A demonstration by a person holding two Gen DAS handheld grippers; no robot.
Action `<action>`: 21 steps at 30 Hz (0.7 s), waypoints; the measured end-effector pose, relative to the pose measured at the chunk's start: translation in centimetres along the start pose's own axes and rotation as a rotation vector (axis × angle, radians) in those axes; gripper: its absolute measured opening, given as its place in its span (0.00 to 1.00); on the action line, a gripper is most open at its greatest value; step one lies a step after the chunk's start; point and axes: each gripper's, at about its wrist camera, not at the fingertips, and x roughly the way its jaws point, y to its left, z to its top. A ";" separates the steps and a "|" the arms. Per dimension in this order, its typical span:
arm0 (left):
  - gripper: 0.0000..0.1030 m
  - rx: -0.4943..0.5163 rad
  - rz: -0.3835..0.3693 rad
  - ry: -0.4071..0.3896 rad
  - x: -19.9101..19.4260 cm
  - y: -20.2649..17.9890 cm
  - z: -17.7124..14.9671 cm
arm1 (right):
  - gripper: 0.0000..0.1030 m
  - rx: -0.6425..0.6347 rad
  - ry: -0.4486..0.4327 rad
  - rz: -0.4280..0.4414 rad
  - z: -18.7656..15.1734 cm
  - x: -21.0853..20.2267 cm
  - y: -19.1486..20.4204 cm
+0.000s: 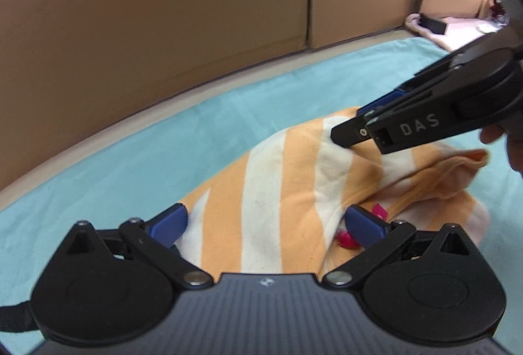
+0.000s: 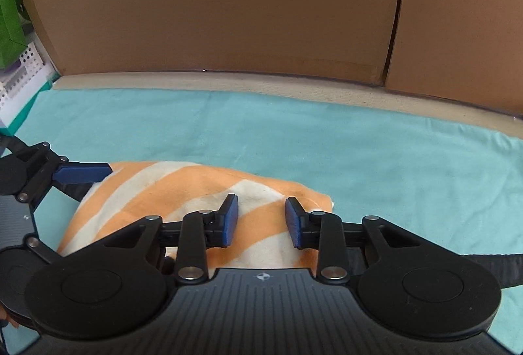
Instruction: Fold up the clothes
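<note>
The striped shirt (image 1: 281,191), orange and cream, lay bunched in a low heap on the teal cloth (image 1: 130,159), well short of the cardboard wall (image 1: 163,12) behind it. Landmark for everything here was the shirt.

The left gripper (image 1: 266,221) pointed steeply down over the near edge of the shirt, jaws wide apart, one blue pad at each side of a broad fold, no clear pinch on the fabric. A bit of pink print (image 1: 379,210) showed just beside its right pad.

The right gripper (image 2: 260,221) also angled down, over the shirt's far right end; in the left wrist view it came in from the right edge, tips at the top of the heap. Its blue pads (image 2: 230,217) stood part way apart with fabric beneath and between them, no pressing visible, so open with nothing clamped. Fingers of a hand (image 1: 510,146) showed behind that gripper, right of the shirt.

A white perforated basket (image 2: 19,74) sat far left of the shirt, off the cloth.
</note>
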 end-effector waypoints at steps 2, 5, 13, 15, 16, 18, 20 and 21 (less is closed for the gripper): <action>0.99 -0.026 -0.033 -0.053 -1.8 0.8 0.5 | 0.32 -0.036 -0.040 -0.010 0.5 -1.2 0.6; 0.99 -0.057 -0.010 -0.108 -3.1 1.8 1.6 | 0.32 -0.064 -0.110 0.026 1.4 -2.9 1.3; 0.99 -0.095 0.180 -0.027 1.6 3.1 1.4 | 0.26 -0.036 -0.022 0.059 1.1 0.6 1.3; 0.99 -0.066 0.181 -0.040 2.0 2.5 0.8 | 0.32 -0.051 -0.010 0.035 0.1 0.9 0.5; 0.99 -0.044 0.182 -0.050 2.1 2.2 0.5 | 0.33 -0.051 -0.025 0.045 -0.5 0.8 0.0; 0.99 -0.032 0.173 -0.062 2.1 2.1 0.3 | 0.33 -0.030 -0.033 0.064 -0.9 0.7 -0.6; 0.99 -0.049 0.152 -0.054 1.6 2.9 0.6 | 0.34 -0.065 -0.047 0.038 -0.2 -0.3 0.4; 0.99 -0.053 0.151 -0.065 1.0 3.3 0.8 | 0.33 -0.084 -0.055 0.025 0.1 -0.8 0.9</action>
